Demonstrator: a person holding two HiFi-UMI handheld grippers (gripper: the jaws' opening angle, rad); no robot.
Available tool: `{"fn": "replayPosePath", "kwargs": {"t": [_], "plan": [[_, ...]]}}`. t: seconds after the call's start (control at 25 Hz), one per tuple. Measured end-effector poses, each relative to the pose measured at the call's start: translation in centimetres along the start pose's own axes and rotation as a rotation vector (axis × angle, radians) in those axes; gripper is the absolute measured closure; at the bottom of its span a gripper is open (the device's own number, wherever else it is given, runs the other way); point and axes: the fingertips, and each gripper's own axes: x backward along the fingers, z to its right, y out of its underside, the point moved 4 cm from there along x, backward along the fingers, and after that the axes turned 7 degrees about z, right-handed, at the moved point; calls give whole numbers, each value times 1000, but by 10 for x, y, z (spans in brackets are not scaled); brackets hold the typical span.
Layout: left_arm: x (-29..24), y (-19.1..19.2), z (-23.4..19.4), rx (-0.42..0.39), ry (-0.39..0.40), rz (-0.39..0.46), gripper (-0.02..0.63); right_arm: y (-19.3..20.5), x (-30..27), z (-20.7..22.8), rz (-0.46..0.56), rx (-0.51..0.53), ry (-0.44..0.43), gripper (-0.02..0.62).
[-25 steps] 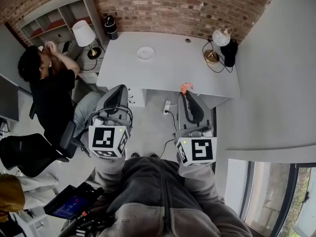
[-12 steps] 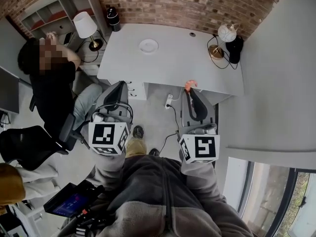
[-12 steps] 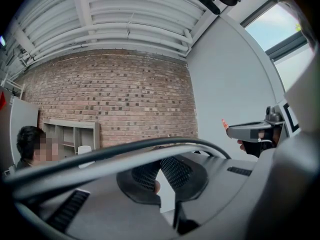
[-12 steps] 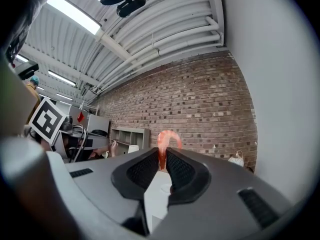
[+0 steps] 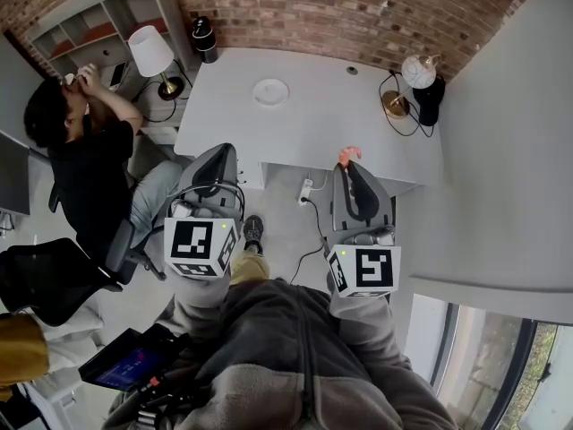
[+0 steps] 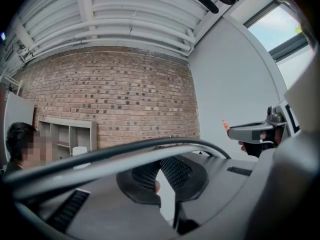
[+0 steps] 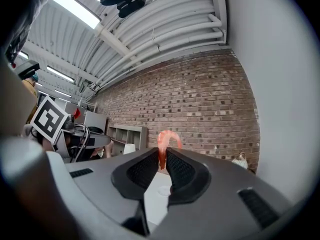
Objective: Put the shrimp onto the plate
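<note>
Shrimp (image 7: 165,143) in right claw (image 7: 163,165)

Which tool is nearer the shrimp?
Right. The right tool is shut on the shrimp, which sticks out past its jaws; the left tool is off to the shrimp's left, well apart.

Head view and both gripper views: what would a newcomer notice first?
First, the pink shrimp, pinched upright in the shut jaws of the right gripper and held in the air at the near edge of the white desk. Next, the small white plate towards the desk's back edge, near the brick wall, with the shrimp not yet over it. A seated person in black at the head view's left also draws the eye.
</note>
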Motion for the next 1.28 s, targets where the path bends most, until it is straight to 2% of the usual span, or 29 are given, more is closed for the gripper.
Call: {"fn": "replayPosePath", "kwargs": {"t": [0.6,1.28], "plan": [[-76,17,-66,28,0,-26,602,18,-106,2,-29,-2,-16,546],[-175,30,-125,56,101,-47,601,29,-215,10,-60,6,11,546]]}}
